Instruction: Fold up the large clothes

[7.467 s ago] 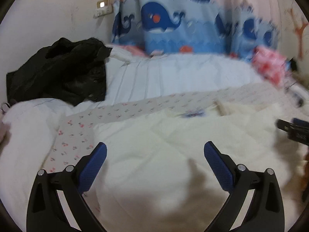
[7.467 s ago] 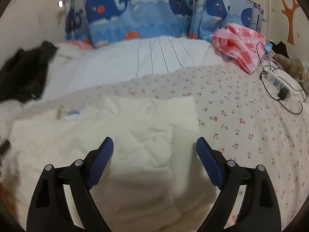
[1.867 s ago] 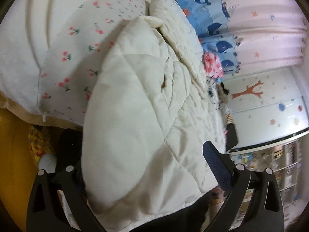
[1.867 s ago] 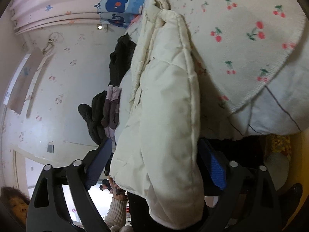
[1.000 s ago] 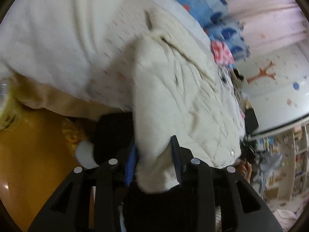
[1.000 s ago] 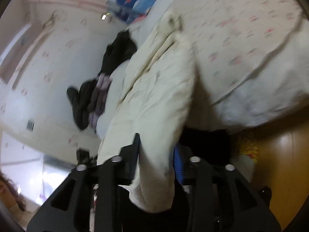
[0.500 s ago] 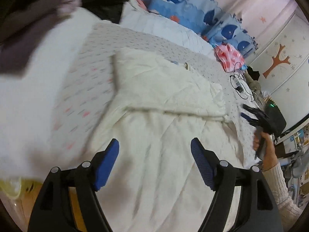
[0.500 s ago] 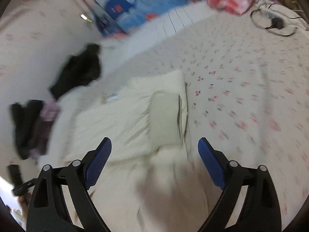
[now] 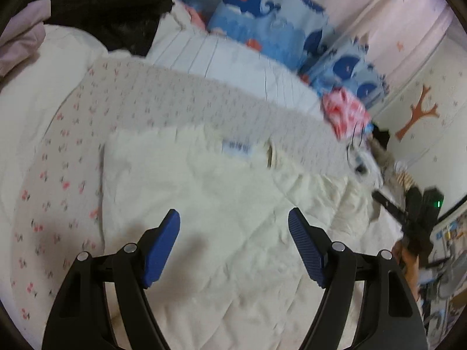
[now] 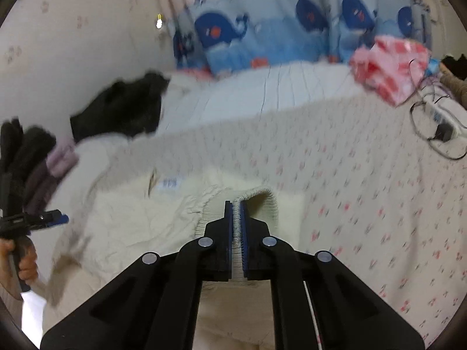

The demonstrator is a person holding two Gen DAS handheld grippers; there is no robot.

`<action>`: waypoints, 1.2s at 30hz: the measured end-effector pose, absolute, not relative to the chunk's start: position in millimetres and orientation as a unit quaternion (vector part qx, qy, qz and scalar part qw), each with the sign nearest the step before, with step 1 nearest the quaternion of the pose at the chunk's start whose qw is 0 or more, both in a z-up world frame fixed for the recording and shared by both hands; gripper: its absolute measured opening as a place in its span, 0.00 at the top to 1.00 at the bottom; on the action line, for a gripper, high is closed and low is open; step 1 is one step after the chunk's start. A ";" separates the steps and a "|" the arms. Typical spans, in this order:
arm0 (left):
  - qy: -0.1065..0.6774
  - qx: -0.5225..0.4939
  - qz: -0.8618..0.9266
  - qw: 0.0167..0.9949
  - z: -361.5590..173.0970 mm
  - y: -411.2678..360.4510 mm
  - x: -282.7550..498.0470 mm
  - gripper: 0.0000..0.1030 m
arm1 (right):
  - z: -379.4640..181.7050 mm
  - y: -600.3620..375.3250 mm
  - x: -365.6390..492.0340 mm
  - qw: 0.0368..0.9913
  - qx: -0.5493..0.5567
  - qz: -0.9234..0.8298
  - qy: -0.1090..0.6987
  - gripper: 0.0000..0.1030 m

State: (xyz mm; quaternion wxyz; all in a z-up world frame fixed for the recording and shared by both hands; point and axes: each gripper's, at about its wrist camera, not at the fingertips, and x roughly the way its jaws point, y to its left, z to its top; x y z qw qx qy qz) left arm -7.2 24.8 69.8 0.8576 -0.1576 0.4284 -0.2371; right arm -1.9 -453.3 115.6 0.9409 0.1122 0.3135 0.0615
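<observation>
The cherry-print bedspread (image 9: 122, 99) carries the cream quilted jacket (image 9: 210, 192), spread flat with its collar label (image 9: 237, 147) toward the whale curtain (image 9: 262, 20) — so its long axis runs from the person to the far wall. The right gripper (image 10: 237, 204) is clamped on the ribbed cuff (image 10: 262, 201), nearer the cloth; the left gripper (image 9: 233, 221) hovers just above the body, jaws wide, empty.

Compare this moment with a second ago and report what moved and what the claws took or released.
The cream jacket, then hanging off the bed edge pinched in both claws, now lies spread on the cherry-print sheet. The left claw has let go and stands open above it. The right claw has shut on the jacket's ribbed cuff. The black clothes and pink bundle stayed put.
</observation>
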 end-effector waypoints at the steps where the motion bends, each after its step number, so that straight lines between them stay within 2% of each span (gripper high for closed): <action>1: 0.421 -0.161 -0.236 0.861 72.0 24.4 -4.0 0.28 | 112.1 -456.5 1.5 0.940 0.114 0.055 0.318 0.95; 4: 0.420 -0.155 -0.224 0.865 61.0 12.6 8.3 0.20 | 59.4 -467.2 17.2 0.916 0.120 0.026 0.382 0.95; 6: 0.454 -0.122 -0.209 0.858 33.3 -0.2 21.1 0.18 | 4.8 -473.4 28.7 0.879 0.132 0.025 0.457 0.95; 8: 0.509 -0.078 -0.188 0.837 -7.7 -11.5 35.5 0.18 | 4.7 -479.8 22.2 0.879 0.155 0.018 0.450 0.93; 11: 0.491 -0.053 -0.189 0.849 -3.7 -14.1 30.8 0.18 | 48.6 -473.6 7.9 0.910 0.118 -0.014 0.396 0.88; 12: 0.476 -0.064 -0.198 0.854 6.0 -11.5 29.1 0.18 | 64.1 -468.6 6.8 0.922 0.104 -0.015 0.374 0.82; 15: 0.405 -0.086 -0.203 0.887 41.2 -2.4 29.7 0.18 | 102.6 -440.4 14.1 0.946 0.072 0.030 0.316 0.50; 16: 0.392 -0.081 -0.198 0.895 46.7 -2.3 34.4 0.18 | 104.8 -428.8 23.1 0.946 0.059 0.043 0.316 0.46; 18: 0.384 -0.082 -0.184 0.901 44.0 -0.8 47.7 0.18 | 91.0 -406.2 55.2 0.932 0.044 0.071 0.351 0.46; 20: 0.407 -0.088 -0.168 0.893 23.9 -0.3 65.3 0.18 | 53.2 -395.5 89.4 0.913 0.025 0.048 0.404 0.46; 21: 0.426 -0.085 -0.156 0.887 6.6 -1.0 72.6 0.18 | 16.6 -396.1 108.4 0.896 0.008 0.026 0.444 0.46; 22: 0.447 -0.074 -0.146 0.880 -11.3 -3.0 79.4 0.18 | -11.5 -401.9 118.0 0.887 0.028 0.035 0.460 0.45; 23: 0.461 -0.070 -0.149 0.872 -29.6 -4.6 84.5 0.18 | -16.5 -408.6 118.8 0.888 0.060 0.037 0.453 0.44; 26: 0.457 -0.061 -0.145 0.875 -19.4 -7.8 74.8 0.18 | 0.4 -407.3 120.0 0.883 0.068 0.025 0.464 0.45; 30: 0.412 -0.081 -0.169 0.892 11.0 7.7 47.8 0.17 | 52.8 -395.1 70.1 0.916 0.036 0.039 0.397 0.44; 32: 0.410 -0.077 -0.158 0.895 6.3 11.6 41.7 0.14 | 42.6 -392.3 63.1 0.908 0.039 0.048 0.414 0.44; 33: 0.429 -0.072 -0.151 0.888 -6.3 10.3 46.5 0.13 | 17.9 -388.4 64.4 0.892 0.020 0.041 0.450 0.41; 34: 0.458 -0.065 -0.145 0.875 -23.7 7.6 53.1 0.13 | 5.2 -384.7 64.6 0.890 0.003 0.047 0.454 0.37; 36: 0.458 -0.045 -0.141 0.876 -32.6 2.5 50.6 0.13 | 6.2 -386.0 65.8 0.890 0.006 0.045 0.453 0.37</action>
